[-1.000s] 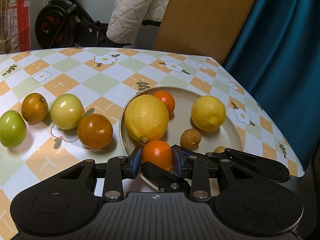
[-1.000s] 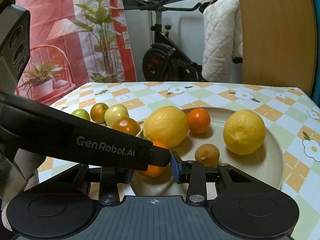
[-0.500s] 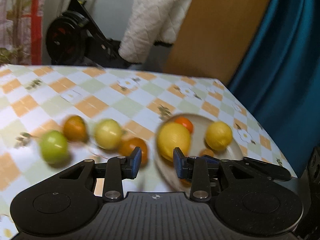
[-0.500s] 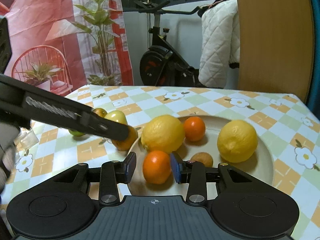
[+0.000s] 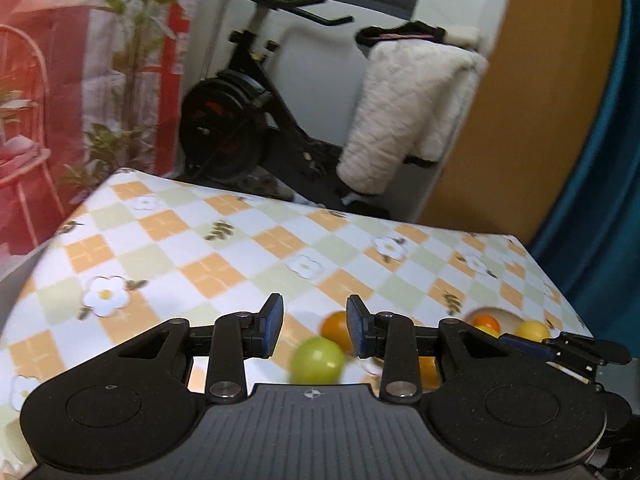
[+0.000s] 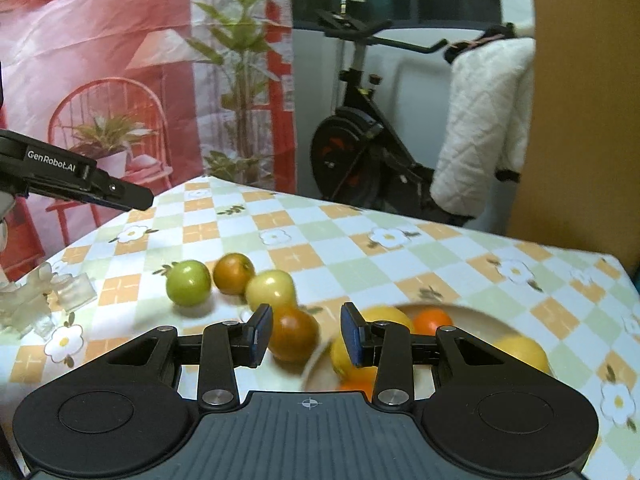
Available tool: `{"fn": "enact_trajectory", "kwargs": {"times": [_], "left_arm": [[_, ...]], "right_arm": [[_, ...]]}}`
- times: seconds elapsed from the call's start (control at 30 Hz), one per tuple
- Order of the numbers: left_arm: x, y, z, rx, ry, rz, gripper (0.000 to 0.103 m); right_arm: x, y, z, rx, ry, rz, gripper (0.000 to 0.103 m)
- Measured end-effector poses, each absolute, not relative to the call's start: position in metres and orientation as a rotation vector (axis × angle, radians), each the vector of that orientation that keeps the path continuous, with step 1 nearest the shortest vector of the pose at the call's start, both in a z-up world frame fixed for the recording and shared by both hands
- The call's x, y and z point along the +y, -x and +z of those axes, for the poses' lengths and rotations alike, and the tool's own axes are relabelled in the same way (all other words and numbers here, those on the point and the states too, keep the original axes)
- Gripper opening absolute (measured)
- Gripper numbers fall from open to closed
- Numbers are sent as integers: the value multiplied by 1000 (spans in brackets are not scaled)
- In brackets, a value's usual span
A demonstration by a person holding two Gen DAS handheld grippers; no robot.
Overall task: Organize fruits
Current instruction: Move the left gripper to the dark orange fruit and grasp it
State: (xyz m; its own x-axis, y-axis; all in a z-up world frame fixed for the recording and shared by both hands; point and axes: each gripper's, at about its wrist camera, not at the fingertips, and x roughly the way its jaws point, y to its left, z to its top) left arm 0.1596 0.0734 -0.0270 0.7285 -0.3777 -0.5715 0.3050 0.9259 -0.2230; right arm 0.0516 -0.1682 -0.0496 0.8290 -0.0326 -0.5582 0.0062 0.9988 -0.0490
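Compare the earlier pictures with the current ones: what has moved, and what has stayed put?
The left gripper, jaws open and empty, drew back from the small orange on the plate, rising and swinging left. The right gripper pulled back slightly, also empty. All the fruit stayed where it lay.

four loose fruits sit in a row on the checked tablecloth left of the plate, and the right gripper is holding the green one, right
Not quite. In the right wrist view the right gripper holds nothing; its jaws stand apart and empty. The green fruit lies on the tablecloth at the far left end of the row of four, left of the plate.
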Motion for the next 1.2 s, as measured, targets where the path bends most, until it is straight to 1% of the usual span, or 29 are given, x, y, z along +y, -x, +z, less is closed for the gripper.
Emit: {"fn": "enact_trajectory", "kwargs": {"times": [0.33,0.67,0.83,0.87,0.93,1.2], "left_arm": [[83,-162,-44,677,164,-384,37],[32,-169,-64,720,142,-531,37],[29,-170,-73,736,141,-538,37],[29,-169,-73,738,139,-539,37],[30,-169,-74,743,134,-541,37],[27,-166,-76,761,136,-586,37]], "right_arm": [[-141,-93,-54,629,112,27,35],[-146,-91,-75,693,150,-17,35],[-147,-102,-85,730,194,-3,35],[-147,-104,-87,735,197,-3,36],[-147,-107,-89,743,197,-5,42],[-139,-80,-78,718,151,74,41]]}}
